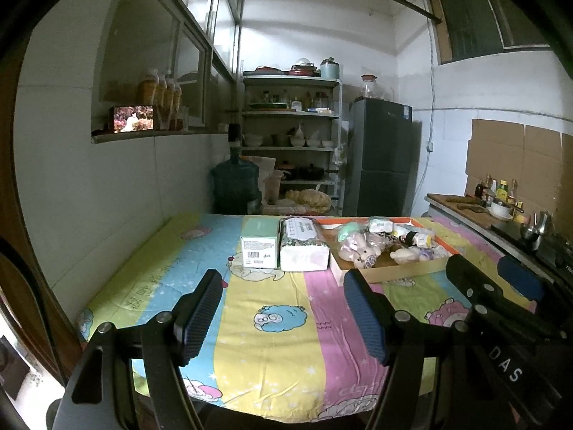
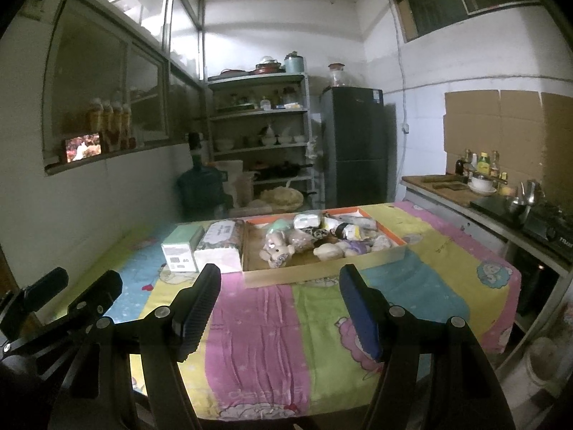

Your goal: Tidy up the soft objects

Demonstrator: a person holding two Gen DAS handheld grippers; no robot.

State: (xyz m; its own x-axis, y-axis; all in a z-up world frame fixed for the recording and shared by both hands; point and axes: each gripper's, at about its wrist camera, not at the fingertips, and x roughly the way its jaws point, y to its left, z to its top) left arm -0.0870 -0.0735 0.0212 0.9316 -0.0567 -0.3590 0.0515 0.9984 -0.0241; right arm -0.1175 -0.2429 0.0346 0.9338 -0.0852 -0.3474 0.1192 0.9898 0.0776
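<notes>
Both pairs of tongs hang released over the near half of the counter [image 1: 265, 358], nothing between their pads: my left tongs [image 1: 283, 317] sit over the yellow and pink stripes of the cartoon cloth, my right tongs [image 2: 281, 310] over the pink and green ones. Neither touches anything.

What I have to sort lies at the far side. A shallow cardboard tray [image 2: 308, 275] with an orange rim holds a loose heap of soft toys [image 2: 286, 245] and small packets [image 2: 308, 221], all tumbled against each other. Just left of the tray, touching or nearly so, stands a soft pack of tissues [image 2: 218, 247], and beside that a pale green box [image 2: 181, 249].

As I judge it, the step in hand is the approach and the first pick. The tray is nearer my right side, so I'd lead with the right tongs and keep the left clear of its path, since the two sit close together. I'd come in over the near wall of the tray rather than through it, pick a toy on top of the heap, and close on its plump middle, not a limb, so it doesn't droop or drag a neighbour out. Gentle squeeze: these things give, and packets may slip.
</notes>
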